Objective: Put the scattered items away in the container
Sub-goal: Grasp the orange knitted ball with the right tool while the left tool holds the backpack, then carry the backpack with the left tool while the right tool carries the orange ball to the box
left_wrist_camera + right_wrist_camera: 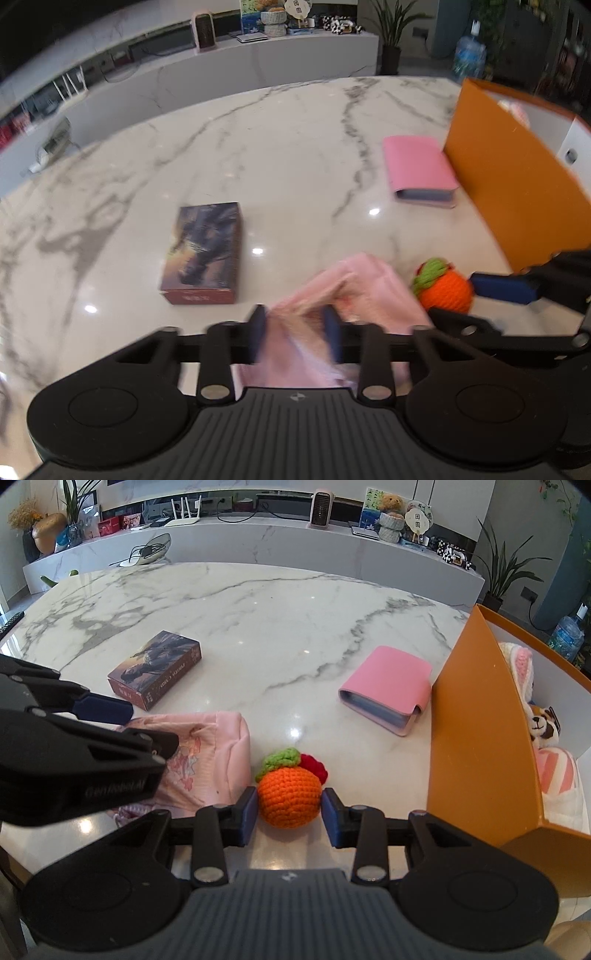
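We see a glossy, smooth marble table [258, 627] mirroring lights. On it, the crocheted orange [290, 799] looks rough yarn, the pink pouch [207, 760] soft matt cloth, the pink card holder [388, 686] smooth matt leatherette, the card box [155, 668] printed cardboard; beside it, the orange box [476, 738] matt board.

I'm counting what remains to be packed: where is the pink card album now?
The pink card album lies flat on the marble table, right of centre in both views, next to the orange box's outer wall, beyond the crochet orange.
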Demonstrator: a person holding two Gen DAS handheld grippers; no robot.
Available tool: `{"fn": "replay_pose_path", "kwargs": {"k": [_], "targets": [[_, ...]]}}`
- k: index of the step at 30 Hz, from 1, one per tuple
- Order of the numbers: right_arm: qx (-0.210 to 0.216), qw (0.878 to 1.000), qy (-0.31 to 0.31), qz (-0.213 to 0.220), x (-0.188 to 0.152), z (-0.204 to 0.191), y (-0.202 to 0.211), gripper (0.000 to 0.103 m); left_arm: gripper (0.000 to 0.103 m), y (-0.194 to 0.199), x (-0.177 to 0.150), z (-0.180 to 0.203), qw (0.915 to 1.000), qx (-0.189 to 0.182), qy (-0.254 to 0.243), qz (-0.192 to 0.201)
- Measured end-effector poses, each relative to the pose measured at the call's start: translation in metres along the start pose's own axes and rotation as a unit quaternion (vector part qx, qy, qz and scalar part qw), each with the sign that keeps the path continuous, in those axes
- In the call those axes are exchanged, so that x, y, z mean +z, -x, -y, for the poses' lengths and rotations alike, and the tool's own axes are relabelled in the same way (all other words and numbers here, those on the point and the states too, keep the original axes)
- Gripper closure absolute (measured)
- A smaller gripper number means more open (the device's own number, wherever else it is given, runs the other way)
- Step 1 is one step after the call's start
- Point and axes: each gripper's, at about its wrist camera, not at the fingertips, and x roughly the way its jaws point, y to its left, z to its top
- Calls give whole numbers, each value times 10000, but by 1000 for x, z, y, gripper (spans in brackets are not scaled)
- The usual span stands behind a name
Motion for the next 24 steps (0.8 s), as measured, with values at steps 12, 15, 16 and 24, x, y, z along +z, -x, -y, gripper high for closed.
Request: {"fn": "replay_pose_path", "kwargs": {"k": [12, 15, 16, 24], "targets": [[112, 9998, -125, 146, -4, 8, 13, 63, 88, 19, -5, 5, 9996, 56, 151, 220], [137, 9994, -189, 239, -5, 11, 20, 63, 88, 28, -5, 11, 9994, 96, 65, 313], [151, 9992, -218, 283, -5, 12, 23, 63, 89, 32, -4, 13, 9993, 115, 43, 354], [276, 9970, -387, 604, -11, 21, 48, 64, 89, 58, 0, 28, 9971, 307, -131, 686]]}}
